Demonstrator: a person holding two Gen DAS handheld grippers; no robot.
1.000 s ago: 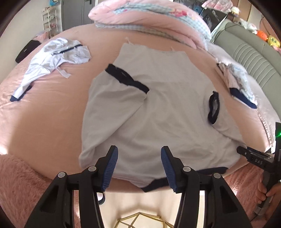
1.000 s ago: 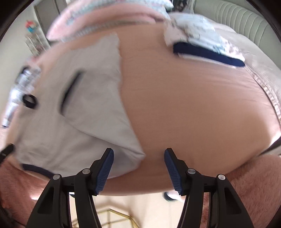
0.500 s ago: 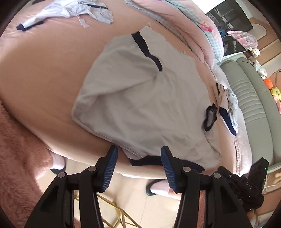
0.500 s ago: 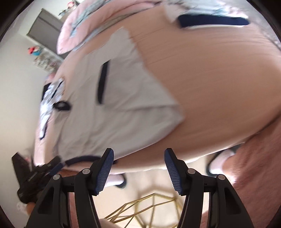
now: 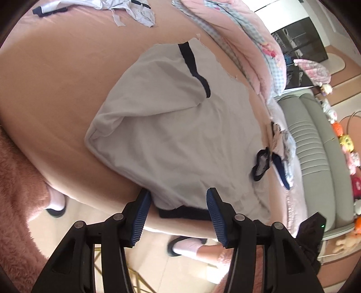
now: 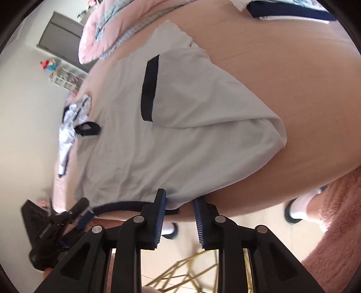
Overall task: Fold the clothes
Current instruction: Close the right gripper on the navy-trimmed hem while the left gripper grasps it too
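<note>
Upper centre of the left wrist view: a pink quilt (image 5: 255, 42) with a checked lining, bunched along the far edge of the peach bed sheet (image 5: 56, 78). Right: a grey-green padded headboard (image 5: 315, 139), with soft toys (image 5: 345, 142) beyond it (too small to identify). Bottom centre: a gold wire frame (image 6: 180, 277) on the pale floor (image 5: 158, 266).

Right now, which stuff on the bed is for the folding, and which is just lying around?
For the folding: white shirt, left gripper, right gripper.

Just lying around: crumpled clothes, pink quilt, small patterned garment, bed.
</note>
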